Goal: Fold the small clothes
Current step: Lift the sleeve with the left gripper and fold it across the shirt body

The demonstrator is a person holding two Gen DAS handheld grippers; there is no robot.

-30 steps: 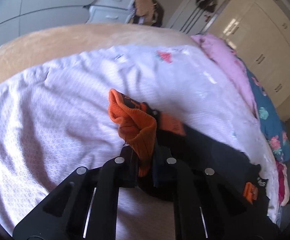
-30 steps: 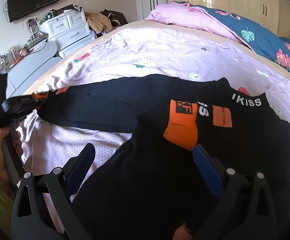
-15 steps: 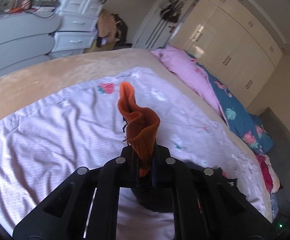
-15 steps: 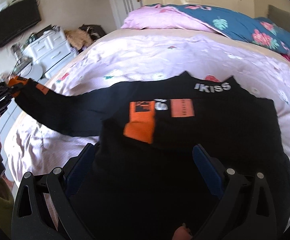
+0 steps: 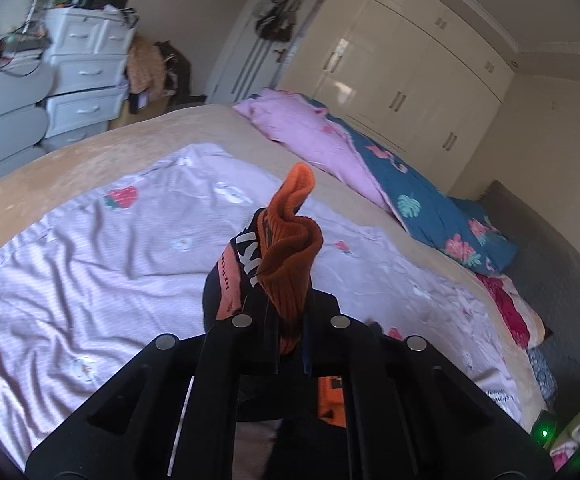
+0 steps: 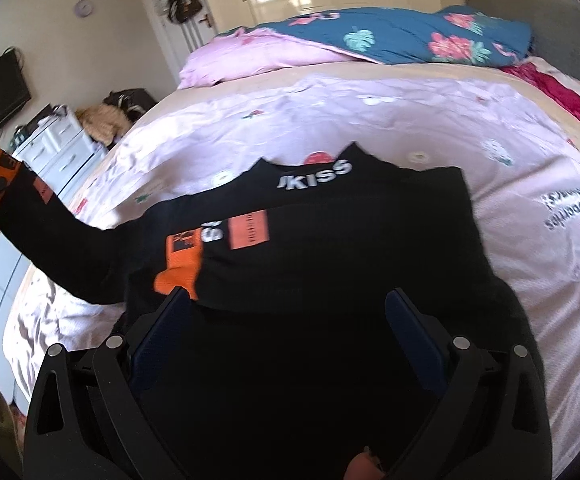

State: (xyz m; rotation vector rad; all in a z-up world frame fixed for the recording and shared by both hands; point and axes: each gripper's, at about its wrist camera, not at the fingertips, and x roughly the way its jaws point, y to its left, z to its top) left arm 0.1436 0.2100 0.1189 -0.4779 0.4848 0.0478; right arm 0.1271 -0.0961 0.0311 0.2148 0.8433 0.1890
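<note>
My left gripper (image 5: 290, 344) is clamped on the sweater's (image 6: 330, 280) orange cuff (image 5: 290, 256), up at 12; my right gripper (image 6: 286, 332) gapes wide, holding nothing.

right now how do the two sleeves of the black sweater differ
The left sleeve is lifted off the bed and stretched out sideways; the right sleeve lies folded flat across the sweater's chest. The left sleeve's orange cuff is pinched in the shut left gripper; the right sleeve's cuff lies free, with the open right gripper hovering nearby. Both are black with orange cuffs and patches.
</note>
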